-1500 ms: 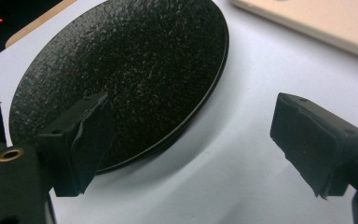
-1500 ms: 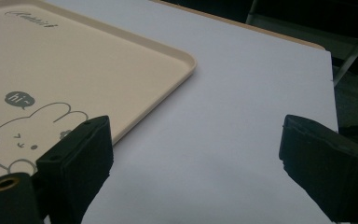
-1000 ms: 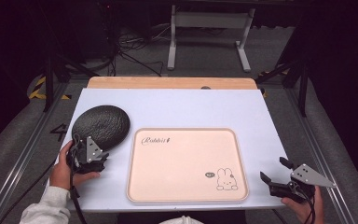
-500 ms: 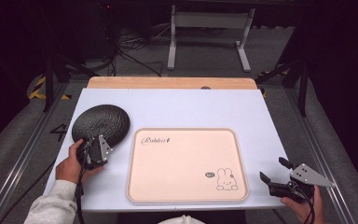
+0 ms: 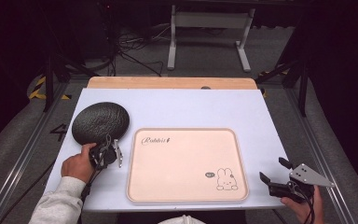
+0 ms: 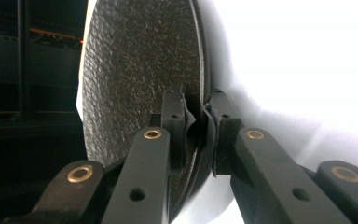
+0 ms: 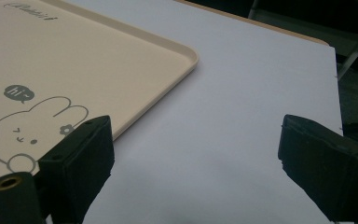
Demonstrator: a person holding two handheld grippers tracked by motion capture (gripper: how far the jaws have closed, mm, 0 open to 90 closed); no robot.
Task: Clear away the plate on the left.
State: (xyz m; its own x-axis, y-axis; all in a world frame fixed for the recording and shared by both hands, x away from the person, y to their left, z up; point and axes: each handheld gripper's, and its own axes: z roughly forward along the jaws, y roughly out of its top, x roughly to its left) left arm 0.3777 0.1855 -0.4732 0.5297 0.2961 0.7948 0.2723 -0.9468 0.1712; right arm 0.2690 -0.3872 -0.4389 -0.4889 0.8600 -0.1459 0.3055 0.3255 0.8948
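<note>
At left of the high view, the left gripper [image 5: 112, 151], its jaws just closing, appears to pinch the black plate's [image 5: 100, 121] rim; the right gripper [image 5: 279, 179] rests spread, lower right.

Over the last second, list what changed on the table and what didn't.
The left gripper moved in toward the black plate; its jaws have just been closing and now pinch the plate's near rim. The plate itself has not shifted. The pink tray lies where it was, and the right gripper kept still at the table's near right corner, jaws open and empty.
</note>
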